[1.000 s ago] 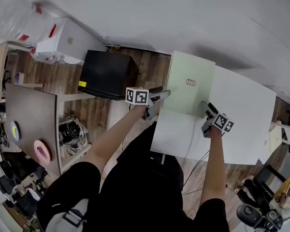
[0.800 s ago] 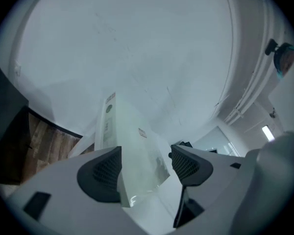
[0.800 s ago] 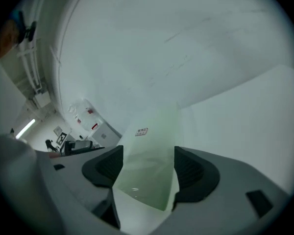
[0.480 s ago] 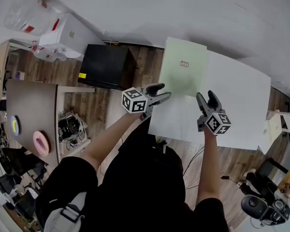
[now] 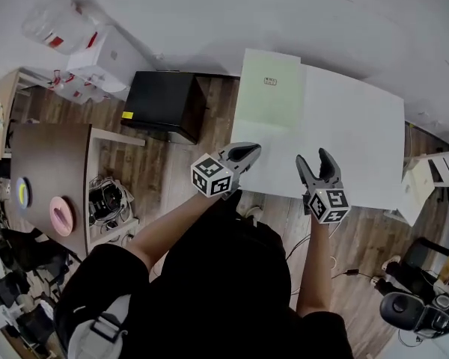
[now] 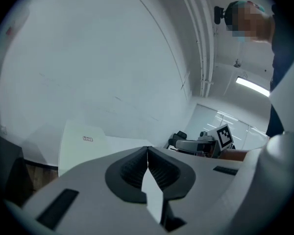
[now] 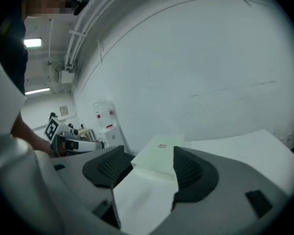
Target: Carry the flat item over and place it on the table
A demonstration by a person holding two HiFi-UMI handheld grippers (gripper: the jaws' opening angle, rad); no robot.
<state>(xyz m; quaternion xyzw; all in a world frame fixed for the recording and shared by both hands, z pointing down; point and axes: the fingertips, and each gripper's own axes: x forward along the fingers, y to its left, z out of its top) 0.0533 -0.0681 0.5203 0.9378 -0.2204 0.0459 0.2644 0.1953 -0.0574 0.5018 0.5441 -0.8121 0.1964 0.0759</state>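
- Reading the head view: the pale green flat item [image 5: 269,92] lies flat on the white surface [image 5: 352,140]. It sits at the left end with its far edge at the wall, long axis running away from the person.
- Both claws hover off the near edge, clear of the item. The left claw [image 5: 248,149] is nearer, with the item ahead of it. The right claw [image 5: 315,158] has it ahead and to the left.
- Left gripper view: the claw has just been closing and is now fully closed, nothing between the jaws. The item is ahead-left, well apart.
- Right gripper view: jaws apart, empty. The item and surface show through the gap, well ahead.
- Judgement: placement looks done; any regrasp falls to the left claw.
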